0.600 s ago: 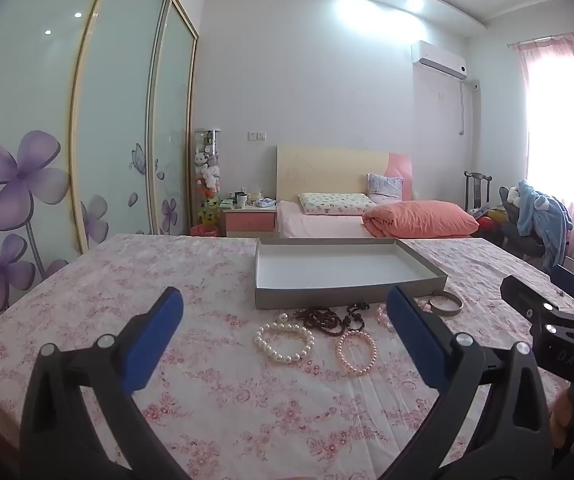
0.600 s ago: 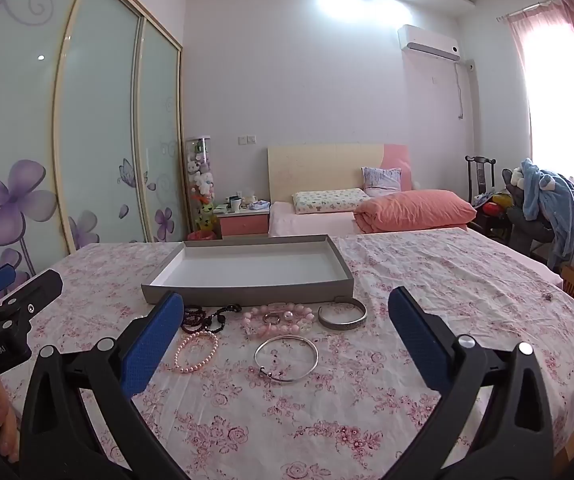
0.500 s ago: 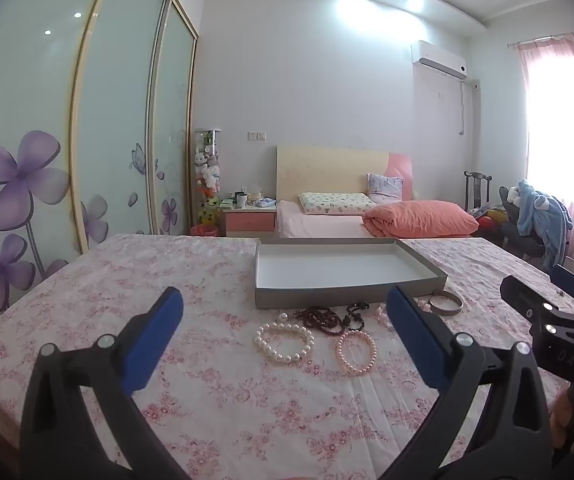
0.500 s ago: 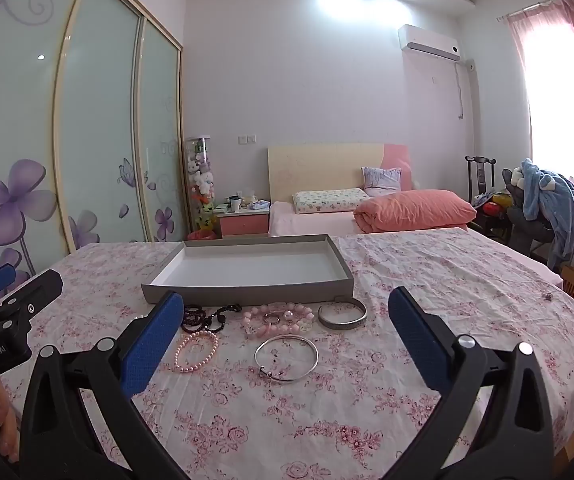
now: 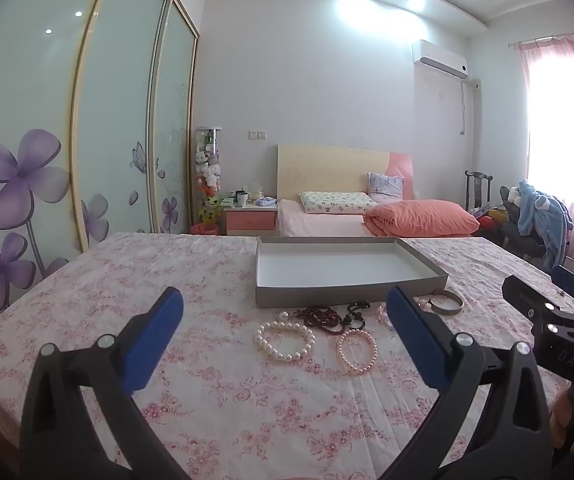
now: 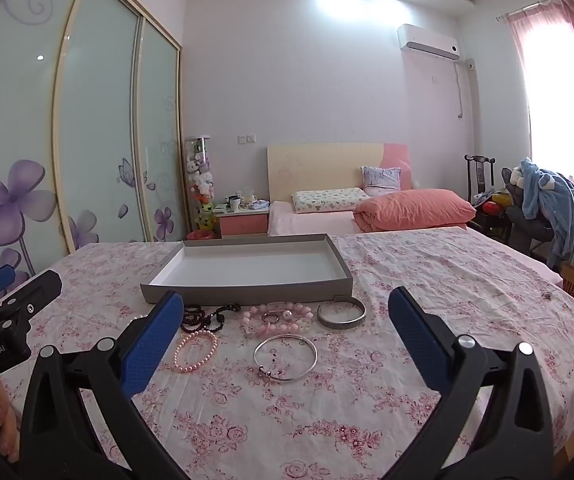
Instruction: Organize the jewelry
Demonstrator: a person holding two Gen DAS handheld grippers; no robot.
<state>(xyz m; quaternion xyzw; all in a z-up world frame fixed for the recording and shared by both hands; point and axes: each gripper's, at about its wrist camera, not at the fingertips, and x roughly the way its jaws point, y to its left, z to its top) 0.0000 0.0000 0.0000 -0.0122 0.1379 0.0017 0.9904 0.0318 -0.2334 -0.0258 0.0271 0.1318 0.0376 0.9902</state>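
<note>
Tray, a flat grey cardboard rectangle, lies with its long axis across the floral cloth; round beaded bracelets and a thin metal bangle lie before it. Left gripper and right gripper hover, both spread wide.

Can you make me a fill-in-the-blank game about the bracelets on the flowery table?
1. The gray tray has ____ jewelry inside it.
2. The thin silver bangle lies on the ____ tablecloth.
3. Both the left claw and the right claw are ____ and hold nothing.
4. The white pearl bracelet lies just left of the ____ bead bracelet.

Missing words: no; flowery; open; pink
</note>
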